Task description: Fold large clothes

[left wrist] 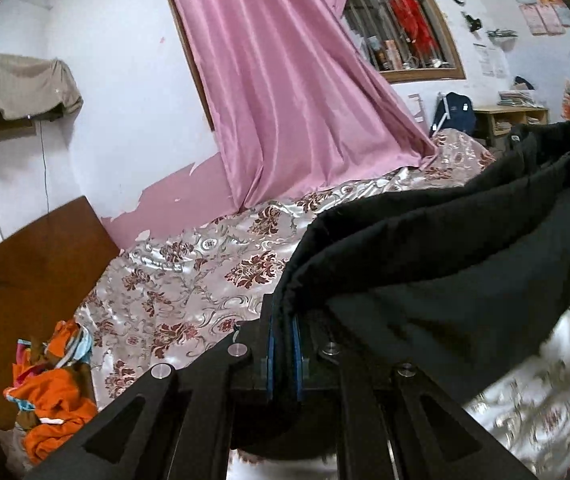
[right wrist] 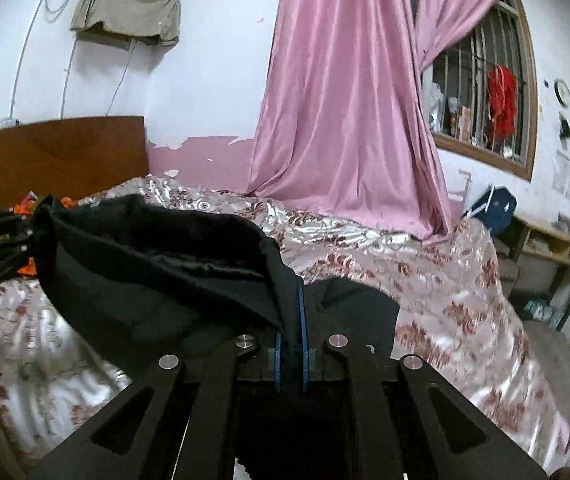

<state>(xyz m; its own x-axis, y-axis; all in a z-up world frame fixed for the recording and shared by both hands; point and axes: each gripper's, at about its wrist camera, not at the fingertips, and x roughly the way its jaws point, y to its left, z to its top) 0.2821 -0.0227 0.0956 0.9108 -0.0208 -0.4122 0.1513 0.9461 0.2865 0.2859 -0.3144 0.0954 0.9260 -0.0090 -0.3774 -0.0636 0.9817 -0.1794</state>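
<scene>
Blue-padded fingers of the left gripper (left wrist: 285,332) sit at the bottom centre of the left wrist view, pinched on an edge of the black garment (left wrist: 445,264). From there the dark cloth runs up to the right edge of the frame, sagging in the middle and hanging clear of the floral bedspread (left wrist: 189,280) beneath it. A pink curtain (left wrist: 285,80) falls from the upper centre onto the bed. Orange clothes (left wrist: 53,392) lie heaped at the lower left, beside a brown headboard (left wrist: 33,264).

Seen from the right wrist, the right gripper (right wrist: 291,320) at the bottom centre is likewise clamped on the black garment (right wrist: 157,264), its blue pads pressed close with cloth between them. The garment stretches to the left edge of the frame, where the left gripper (right wrist: 31,226) holds its other end. Floral bedspread (right wrist: 425,280) fills the right and lower left; the pink curtain (right wrist: 345,100) hangs at upper centre, with a barred window (right wrist: 481,100) to its right.
</scene>
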